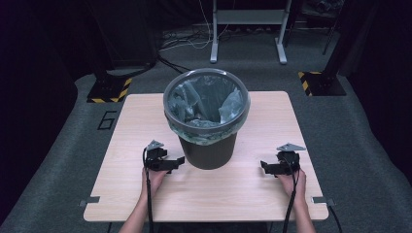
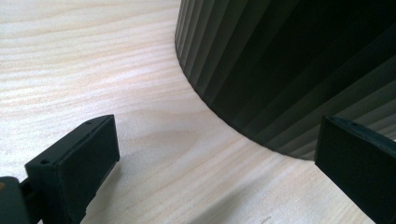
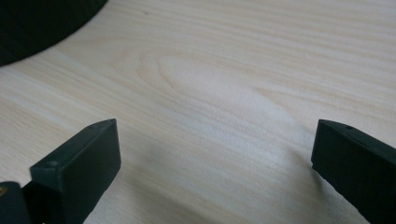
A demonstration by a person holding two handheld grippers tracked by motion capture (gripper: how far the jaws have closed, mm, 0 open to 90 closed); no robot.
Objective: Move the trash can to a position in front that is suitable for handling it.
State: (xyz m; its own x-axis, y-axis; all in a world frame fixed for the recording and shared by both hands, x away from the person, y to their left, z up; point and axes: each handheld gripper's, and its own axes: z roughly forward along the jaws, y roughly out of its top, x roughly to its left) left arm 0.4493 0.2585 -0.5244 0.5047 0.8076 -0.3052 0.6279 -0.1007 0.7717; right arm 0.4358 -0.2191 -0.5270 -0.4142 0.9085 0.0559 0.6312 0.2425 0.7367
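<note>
A dark ribbed waste bin [image 1: 208, 145] lined with a translucent green-grey bag [image 1: 228, 104] stands upright in the middle of the wooden table [image 1: 243, 189]. My left gripper [image 1: 179, 162] rests on the table just left of the bin's base, open, with nothing between its jaws. In the left gripper view the bin's ribbed wall [image 2: 280, 60] rises close ahead, past my left gripper [image 2: 217, 154]. My right gripper [image 1: 264, 167] sits open on the table to the right of the bin, apart from it. The right gripper view has my right gripper [image 3: 215, 158] over bare wood and the bin's base [image 3: 42, 23] at top left.
The bag's edge is folded over the bin's rim [image 1: 171, 108]. Bare wood lies in front of the bin and along the table's sides. Behind the table, on the grey floor, stand a white frame's legs [image 1: 248, 34] and two black stands with yellow-striped bases [image 1: 109, 90].
</note>
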